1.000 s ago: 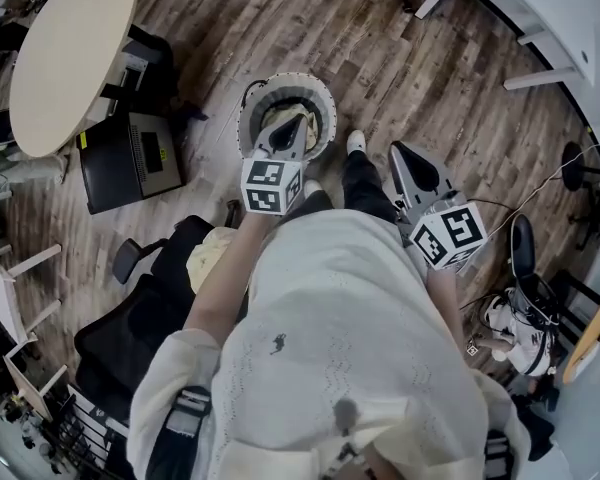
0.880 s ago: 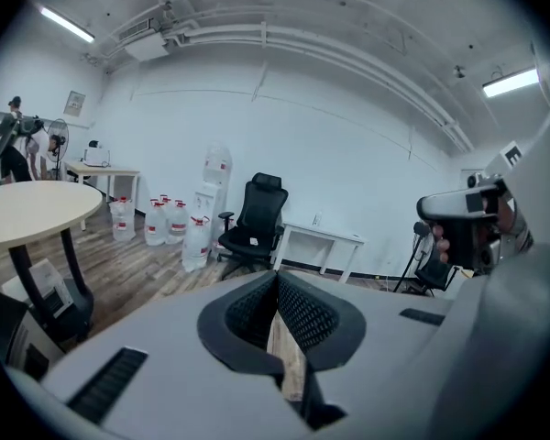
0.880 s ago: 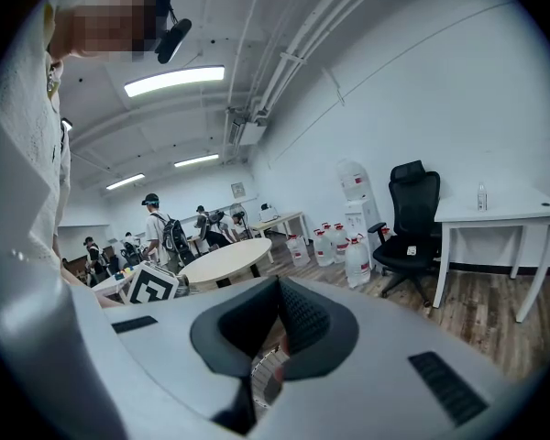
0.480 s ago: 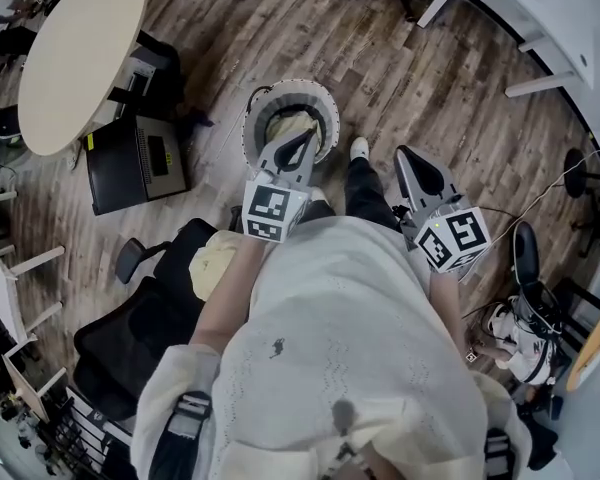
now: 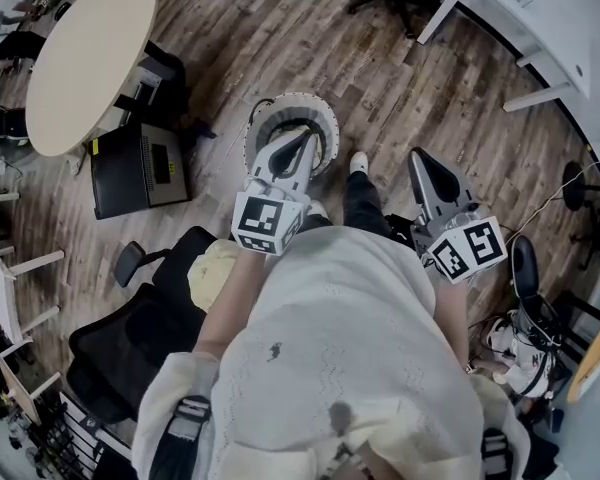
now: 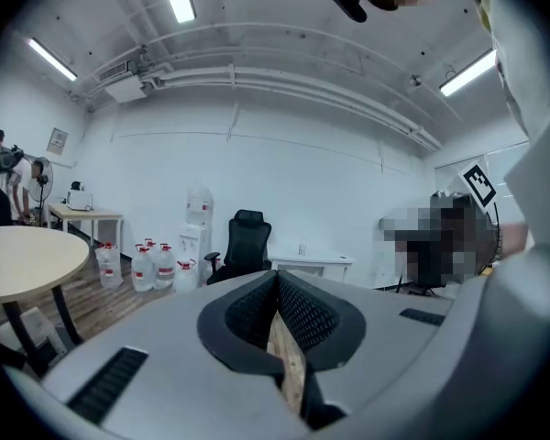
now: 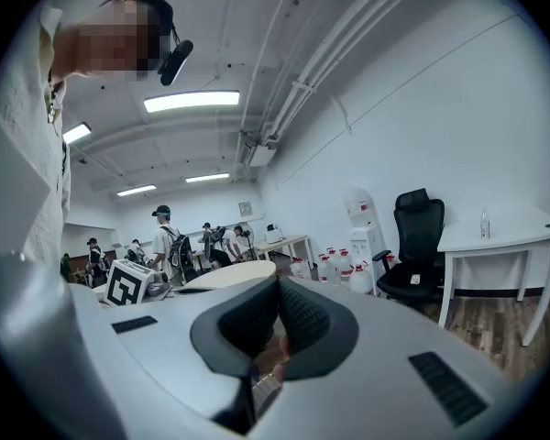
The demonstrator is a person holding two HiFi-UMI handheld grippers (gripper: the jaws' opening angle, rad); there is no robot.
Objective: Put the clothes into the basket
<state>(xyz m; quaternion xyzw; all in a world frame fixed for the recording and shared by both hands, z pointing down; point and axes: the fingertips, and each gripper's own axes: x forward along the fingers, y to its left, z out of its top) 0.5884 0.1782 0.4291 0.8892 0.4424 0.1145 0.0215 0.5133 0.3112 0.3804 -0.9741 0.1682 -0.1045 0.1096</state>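
A round white basket stands on the wooden floor in front of my feet. My left gripper hovers above its near rim and hides most of its inside. In the left gripper view its jaws are shut with nothing between them. My right gripper hangs to the right of the basket over bare floor. In the right gripper view its jaws are shut and hold nothing too. A pale yellow garment lies on the black chair by my left elbow.
A round beige table and a black box stand left of the basket. A white desk fills the top right. Water bottles and a black office chair stand by the far wall. Several people stand far off.
Both grippers have risen, the left more. The left gripper has lifted up from inside the basket, still shut and empty.
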